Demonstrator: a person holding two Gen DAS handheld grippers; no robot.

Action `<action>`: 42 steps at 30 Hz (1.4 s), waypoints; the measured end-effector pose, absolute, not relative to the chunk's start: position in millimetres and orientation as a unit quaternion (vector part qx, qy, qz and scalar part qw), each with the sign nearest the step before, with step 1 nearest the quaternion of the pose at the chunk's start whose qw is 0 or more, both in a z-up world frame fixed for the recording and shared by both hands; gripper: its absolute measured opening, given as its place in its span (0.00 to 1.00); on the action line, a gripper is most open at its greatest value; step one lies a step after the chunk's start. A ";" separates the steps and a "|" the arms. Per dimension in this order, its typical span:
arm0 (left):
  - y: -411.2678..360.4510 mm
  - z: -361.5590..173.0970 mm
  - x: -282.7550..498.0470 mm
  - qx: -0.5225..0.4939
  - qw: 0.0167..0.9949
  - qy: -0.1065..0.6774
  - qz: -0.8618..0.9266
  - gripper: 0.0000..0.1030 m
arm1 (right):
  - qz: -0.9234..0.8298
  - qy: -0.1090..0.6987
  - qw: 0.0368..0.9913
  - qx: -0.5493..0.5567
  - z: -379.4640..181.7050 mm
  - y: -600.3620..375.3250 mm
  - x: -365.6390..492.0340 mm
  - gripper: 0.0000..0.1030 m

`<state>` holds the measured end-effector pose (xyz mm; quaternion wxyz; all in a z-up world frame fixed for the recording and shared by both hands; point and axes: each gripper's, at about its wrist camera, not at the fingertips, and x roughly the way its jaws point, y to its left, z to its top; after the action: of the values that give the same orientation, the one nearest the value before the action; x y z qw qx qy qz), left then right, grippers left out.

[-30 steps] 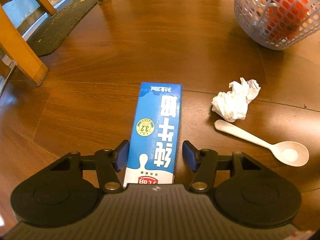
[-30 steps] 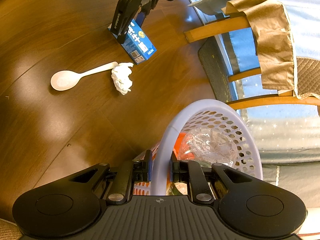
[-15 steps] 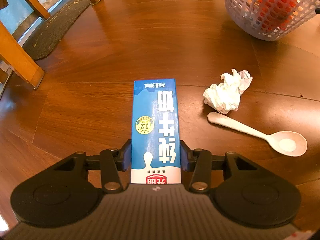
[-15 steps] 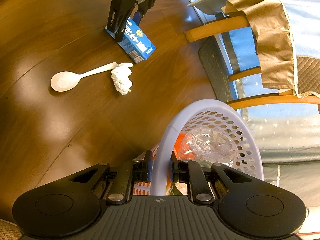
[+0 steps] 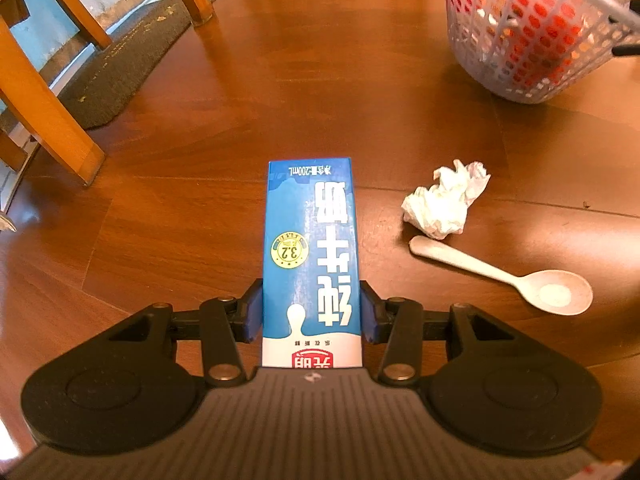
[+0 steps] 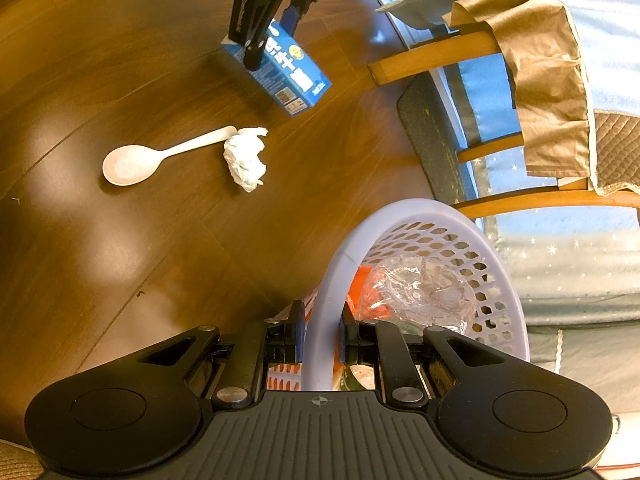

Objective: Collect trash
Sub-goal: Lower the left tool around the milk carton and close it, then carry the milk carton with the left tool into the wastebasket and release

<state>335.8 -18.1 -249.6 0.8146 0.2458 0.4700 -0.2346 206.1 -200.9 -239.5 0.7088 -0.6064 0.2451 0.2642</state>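
A blue milk carton sits between the blue pads of my left gripper, which is shut on its sides. In the right wrist view the carton hangs tilted just above the wooden table, held by the left gripper. A crumpled white tissue lies on the table beside a white spoon. My right gripper is shut on the rim of the white perforated basket, which holds crumpled clear plastic and orange trash.
Wooden chairs stand past the table's curved edge, above a dark mat. A brown cloth hangs over one chair back. Bare table top spreads left of the basket.
The left jaws closed onto the carton's sides and the gripper rose, lifting the carton off the table. The right gripper and basket stayed still.
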 end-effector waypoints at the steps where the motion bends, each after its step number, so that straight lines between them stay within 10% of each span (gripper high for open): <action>1: -17.7 -246.4 335.4 0.246 0.815 0.469 -0.235 0.40 | 0.264 0.246 0.709 -0.606 -239.5 -200.9 206.3 0.12; 42: -121.7 -74.2 328.2 0.219 0.848 0.316 -0.365 0.40 | 0.273 0.242 0.708 -0.605 -237.4 -203.1 200.7 0.12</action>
<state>328.2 -121.7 -74.2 0.8481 0.2190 0.3158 -0.3648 200.7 -203.1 -237.4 0.7076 -0.6051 0.2423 0.2726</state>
